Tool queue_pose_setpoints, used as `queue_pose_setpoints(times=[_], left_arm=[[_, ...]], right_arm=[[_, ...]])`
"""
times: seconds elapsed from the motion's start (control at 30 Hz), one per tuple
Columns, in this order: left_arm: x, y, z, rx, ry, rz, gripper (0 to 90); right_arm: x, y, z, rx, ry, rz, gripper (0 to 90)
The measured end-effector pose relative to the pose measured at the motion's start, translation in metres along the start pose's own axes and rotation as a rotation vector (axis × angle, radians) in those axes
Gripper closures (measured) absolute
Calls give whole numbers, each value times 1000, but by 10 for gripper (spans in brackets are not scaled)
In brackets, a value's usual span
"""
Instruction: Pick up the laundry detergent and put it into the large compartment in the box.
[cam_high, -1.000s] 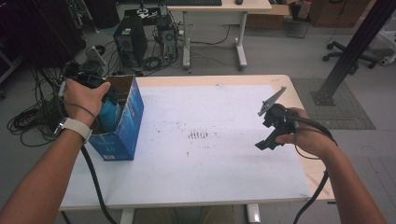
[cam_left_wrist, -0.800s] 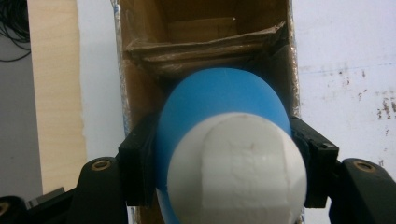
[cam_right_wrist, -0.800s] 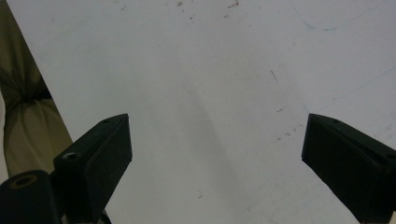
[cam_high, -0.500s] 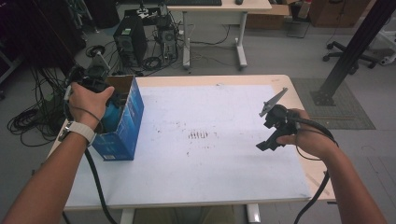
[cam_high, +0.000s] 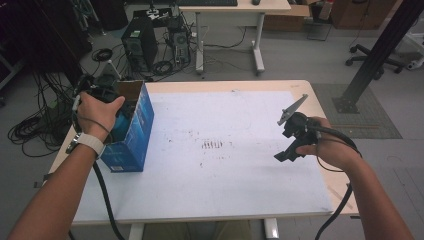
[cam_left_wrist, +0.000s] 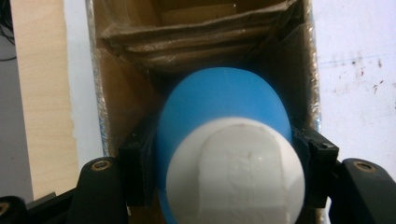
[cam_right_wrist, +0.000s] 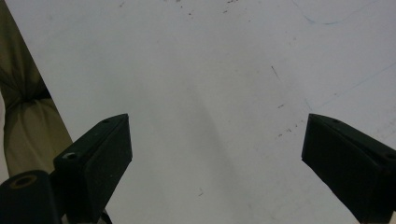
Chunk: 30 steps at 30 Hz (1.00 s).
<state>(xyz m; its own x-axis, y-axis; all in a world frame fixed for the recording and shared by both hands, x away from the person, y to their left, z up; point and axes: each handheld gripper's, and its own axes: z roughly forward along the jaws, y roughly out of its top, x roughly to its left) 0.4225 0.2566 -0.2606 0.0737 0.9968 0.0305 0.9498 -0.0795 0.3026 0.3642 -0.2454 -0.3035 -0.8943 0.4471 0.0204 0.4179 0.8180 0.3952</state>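
A blue cardboard box (cam_high: 131, 134) stands open-topped at the table's left edge. My left gripper (cam_high: 102, 90) hovers over its mouth, shut on a blue bottle with a white cap (cam_left_wrist: 227, 154). In the left gripper view the bottle sits between the two jaws, pointing down into the brown box interior (cam_left_wrist: 140, 70). My right gripper (cam_high: 287, 150) hangs over the right side of the table, jaws wide open with nothing between them; in the right gripper view (cam_right_wrist: 217, 154) only the white tabletop lies below.
The white table (cam_high: 225, 190) bears faint marks at its middle (cam_high: 214, 145). Behind it are a computer tower (cam_high: 139, 47), a desk (cam_high: 235, 10) and cables on the floor (cam_high: 35, 127). A black post (cam_high: 375, 55) rises at the right.
My left hand has shifted slightly up and back over the box with the bottle. The right gripper has stayed in place.
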Motion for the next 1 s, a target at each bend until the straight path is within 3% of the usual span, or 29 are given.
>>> queue_pose_setpoints(times=[0.63,1.0], left_arm=[[1,-4,17,20,-11,2,373],[2,-3,18,23,-16,1,371]], right_arm=[[0,-1,2,1,4,2,88],[1,-1,4,4,7,5,88]])
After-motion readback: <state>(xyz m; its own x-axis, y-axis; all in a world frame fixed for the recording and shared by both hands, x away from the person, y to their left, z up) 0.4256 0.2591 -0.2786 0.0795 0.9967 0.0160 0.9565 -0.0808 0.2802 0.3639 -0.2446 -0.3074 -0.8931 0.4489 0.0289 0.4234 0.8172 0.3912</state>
